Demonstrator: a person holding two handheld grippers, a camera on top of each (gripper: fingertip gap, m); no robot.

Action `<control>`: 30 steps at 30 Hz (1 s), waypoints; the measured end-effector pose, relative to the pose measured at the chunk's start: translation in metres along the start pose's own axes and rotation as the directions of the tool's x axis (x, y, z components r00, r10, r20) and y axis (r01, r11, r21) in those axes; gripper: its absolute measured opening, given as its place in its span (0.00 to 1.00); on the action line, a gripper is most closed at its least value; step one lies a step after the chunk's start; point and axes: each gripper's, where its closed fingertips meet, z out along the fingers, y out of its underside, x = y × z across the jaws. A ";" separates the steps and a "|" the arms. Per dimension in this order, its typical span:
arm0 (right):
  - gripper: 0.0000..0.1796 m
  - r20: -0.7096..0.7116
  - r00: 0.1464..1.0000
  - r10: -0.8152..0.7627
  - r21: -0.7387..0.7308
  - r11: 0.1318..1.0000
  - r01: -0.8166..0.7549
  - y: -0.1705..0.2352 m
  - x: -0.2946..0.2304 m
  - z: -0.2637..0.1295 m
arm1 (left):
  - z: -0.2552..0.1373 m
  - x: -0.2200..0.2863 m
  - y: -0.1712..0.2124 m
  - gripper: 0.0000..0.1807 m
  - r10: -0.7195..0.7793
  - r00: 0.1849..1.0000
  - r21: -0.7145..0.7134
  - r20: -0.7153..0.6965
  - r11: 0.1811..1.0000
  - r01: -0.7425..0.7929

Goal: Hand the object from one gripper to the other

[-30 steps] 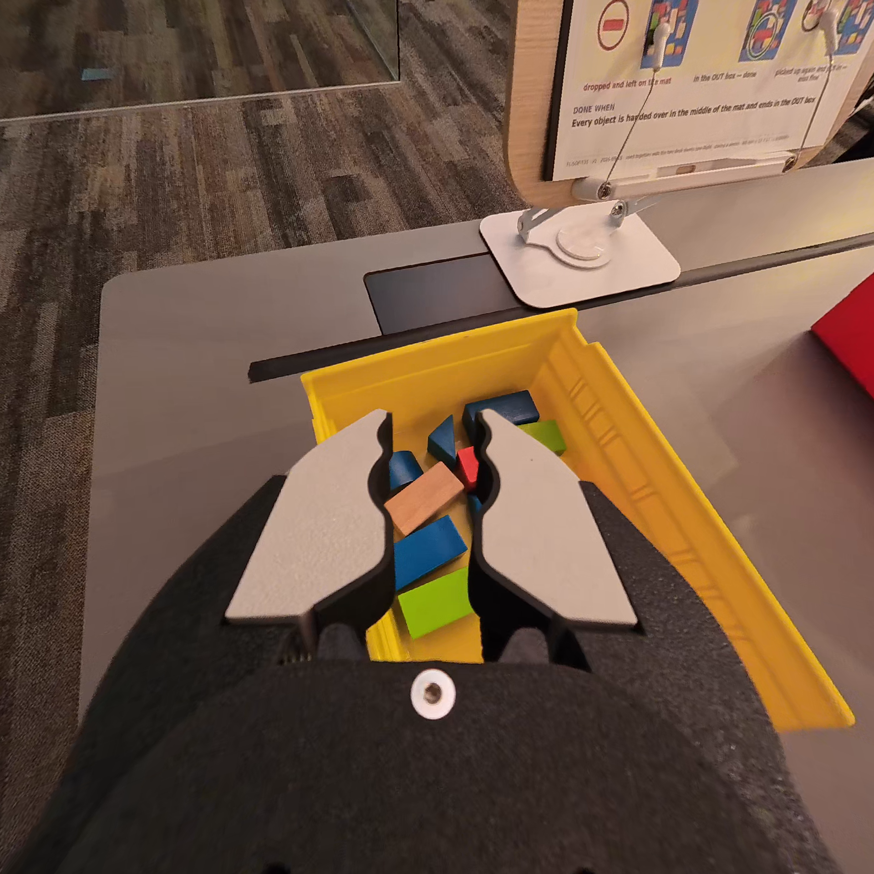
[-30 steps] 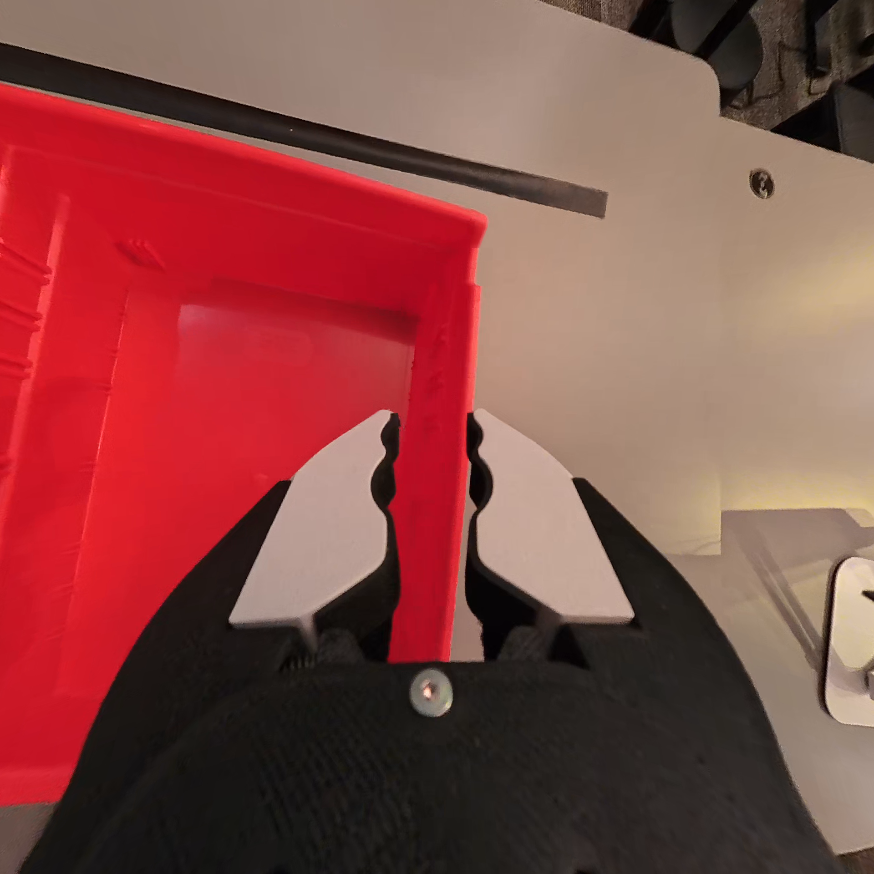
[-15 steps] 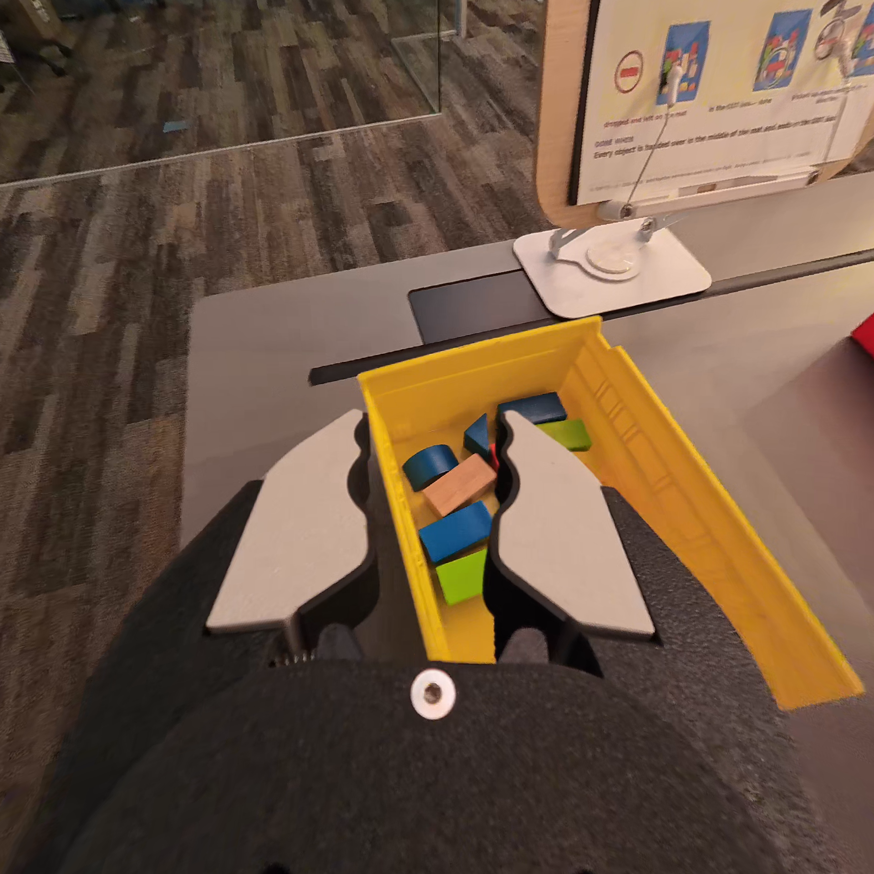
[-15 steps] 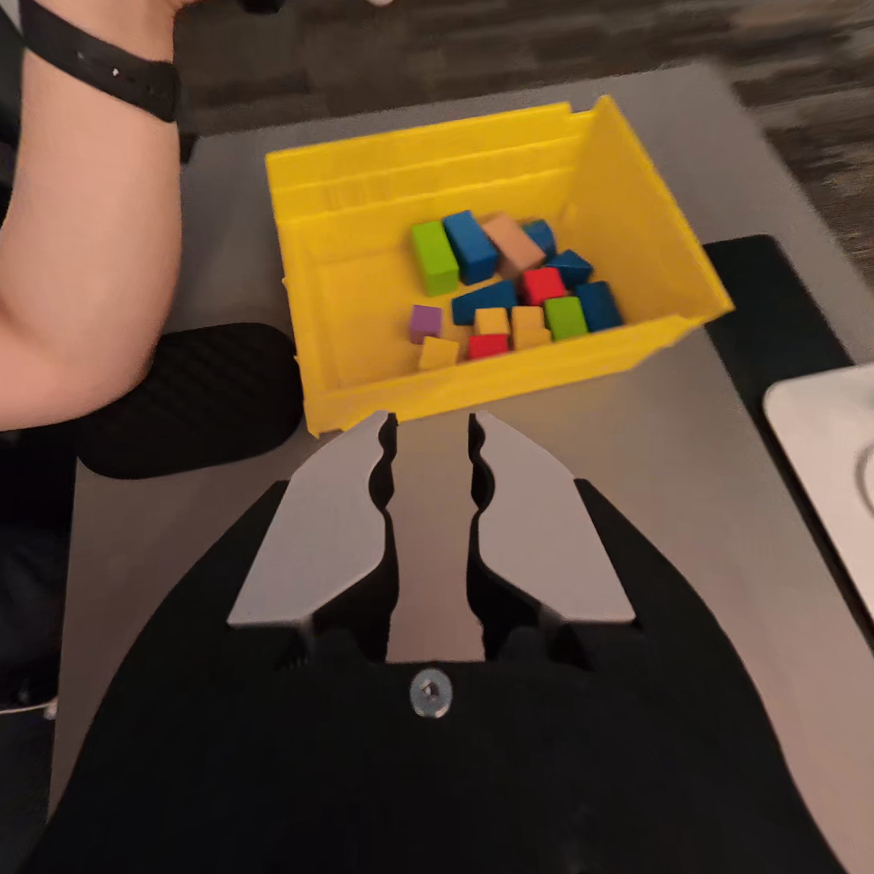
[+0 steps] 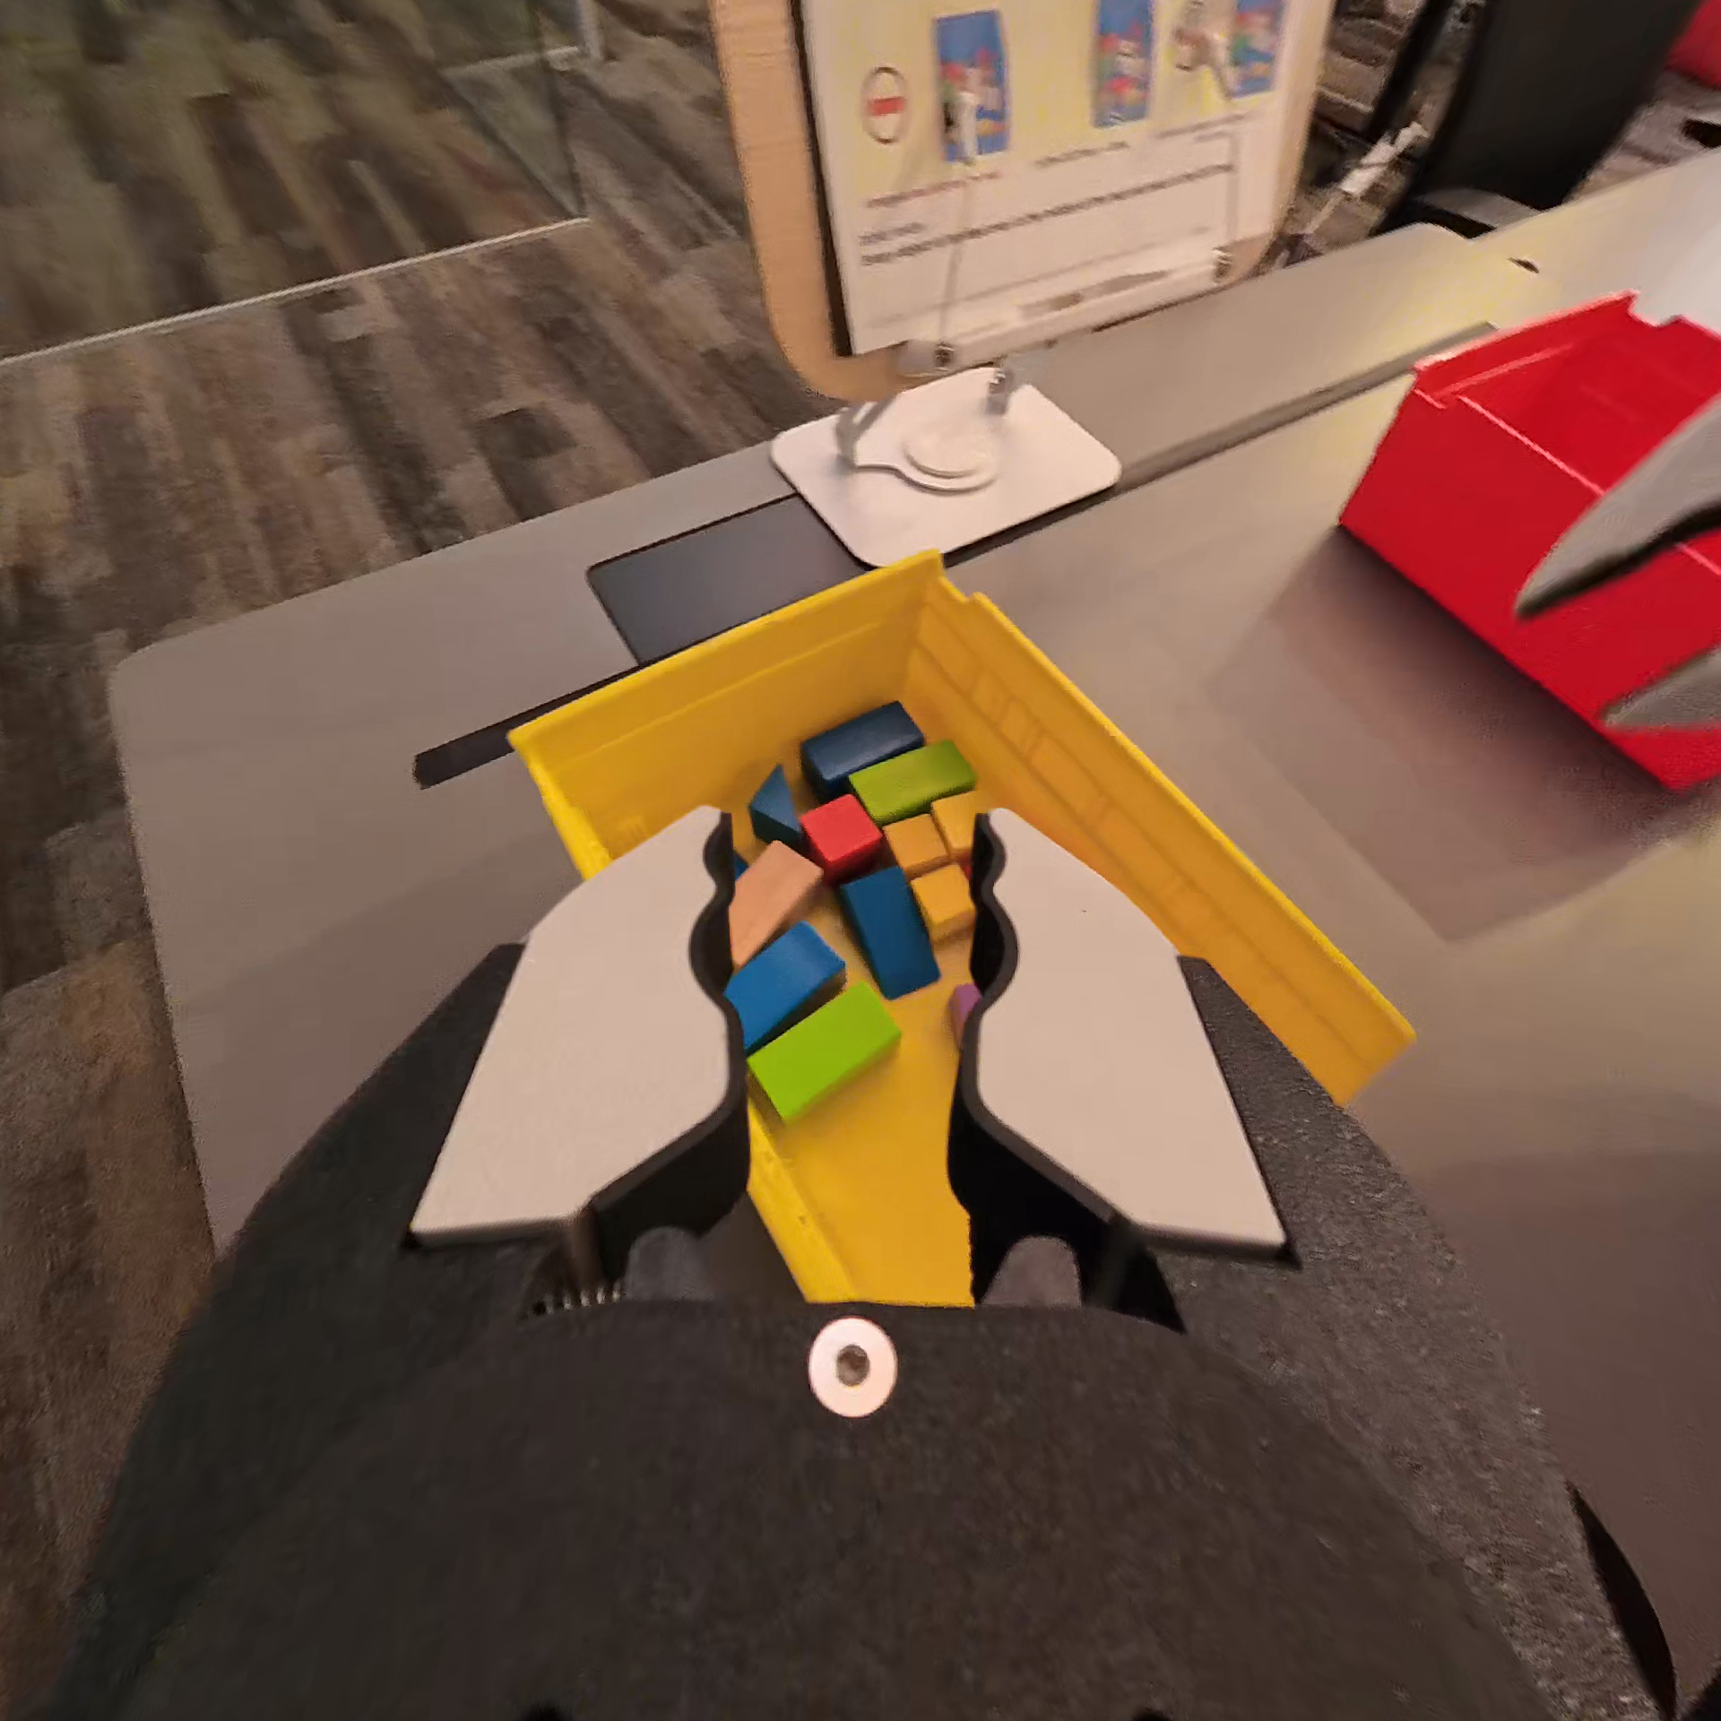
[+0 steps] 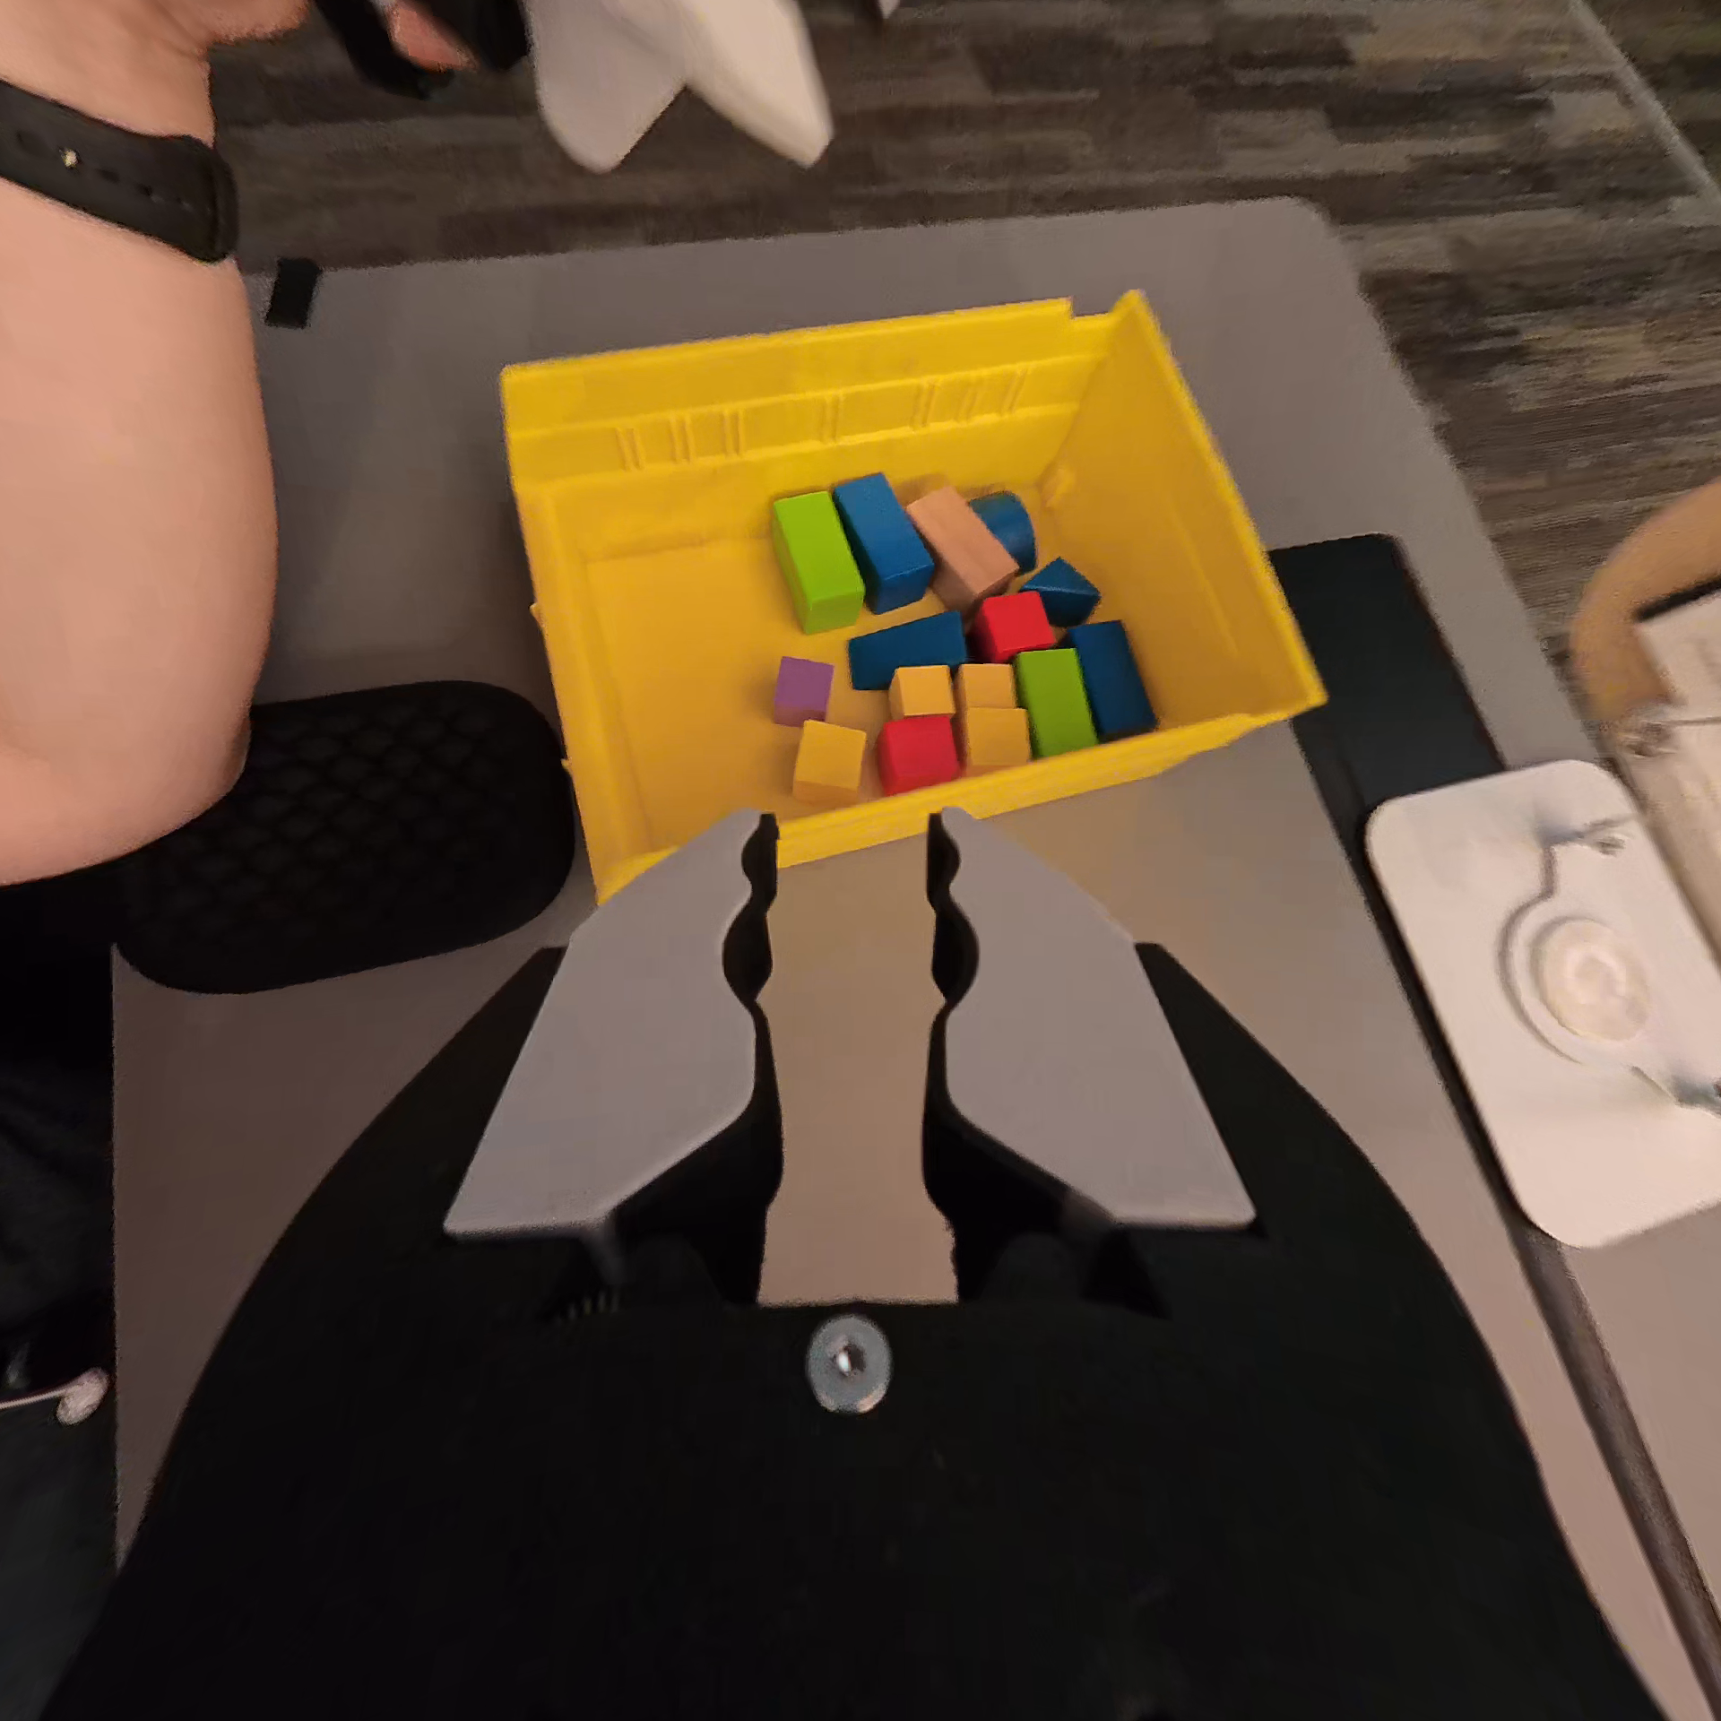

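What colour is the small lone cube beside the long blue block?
Purple cube, clearest in the right wrist view.

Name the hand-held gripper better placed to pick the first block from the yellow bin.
Left. The left hand-held gripper hangs open right over the blocks in the yellow bin; the right hand-held gripper is open but outside the bin's wall.

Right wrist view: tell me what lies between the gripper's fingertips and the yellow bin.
Only bare grey table. In the right wrist view, the open right gripper sits just short of the yellow bin near wall.
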 end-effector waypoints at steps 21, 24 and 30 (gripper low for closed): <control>0.19 -0.335 0.880 0.338 0.392 0.899 -0.196 0.099 0.102 -0.222 | 0.074 0.092 0.096 0.26 -0.018 0.997 -0.454 -0.077 0.891 -0.019; 0.19 -0.350 0.865 0.360 0.399 0.892 -0.209 0.113 0.107 -0.235 | 0.094 0.094 0.116 0.27 0.007 0.999 -0.539 -0.048 0.842 -0.031; 0.19 -0.337 0.857 0.390 0.406 0.881 -0.242 0.127 0.113 -0.244 | 0.119 0.089 0.143 0.27 0.054 0.998 -0.642 0.009 0.766 -0.036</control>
